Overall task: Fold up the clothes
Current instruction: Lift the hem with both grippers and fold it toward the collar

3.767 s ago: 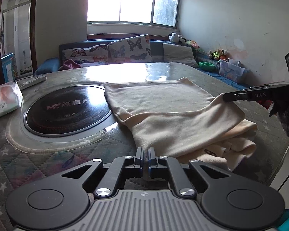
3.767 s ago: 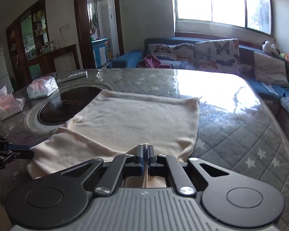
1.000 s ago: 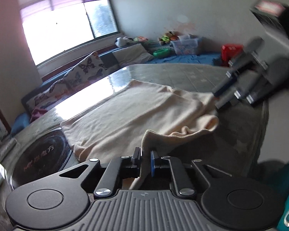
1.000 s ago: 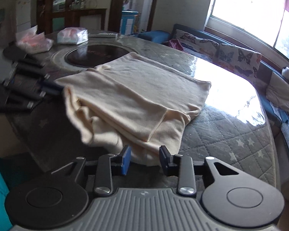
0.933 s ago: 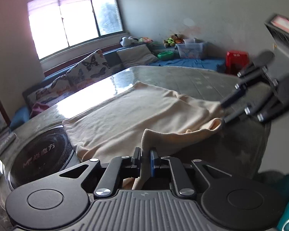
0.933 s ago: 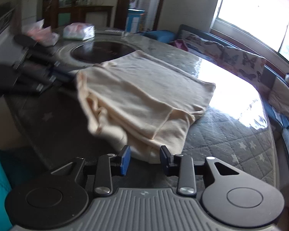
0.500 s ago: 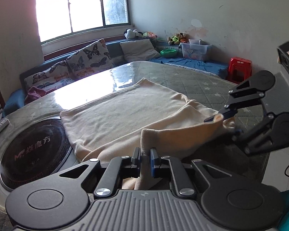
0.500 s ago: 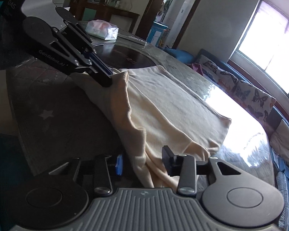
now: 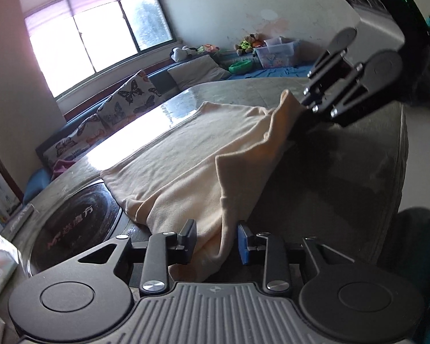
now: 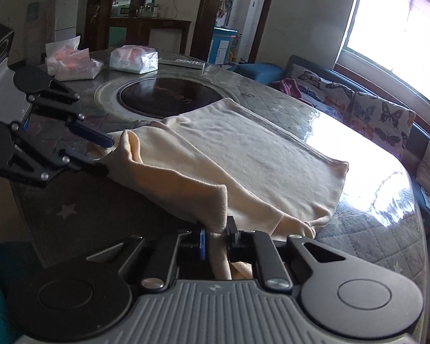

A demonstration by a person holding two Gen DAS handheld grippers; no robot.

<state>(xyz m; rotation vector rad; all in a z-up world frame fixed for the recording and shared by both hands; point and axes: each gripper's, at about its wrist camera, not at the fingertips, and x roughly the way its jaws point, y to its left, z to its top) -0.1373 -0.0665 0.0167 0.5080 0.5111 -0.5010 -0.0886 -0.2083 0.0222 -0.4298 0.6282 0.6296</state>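
Since half second ago, left gripper (image 9: 216,242) jaws spread apart, cloth slack between; right gripper (image 10: 215,236) jaws now clamp near edge. Cream soft knit garment (image 10: 243,157) lies part-folded on quilted grey surface (image 10: 372,238); light, limp, best held at corners.

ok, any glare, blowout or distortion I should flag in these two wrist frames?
Left wrist view: window blown out, white glare streak on the glossy table past the cream garment, strong fisheye curvature. Right wrist view: glare patch on the table, overexposed window, near table edge in deep shadow.
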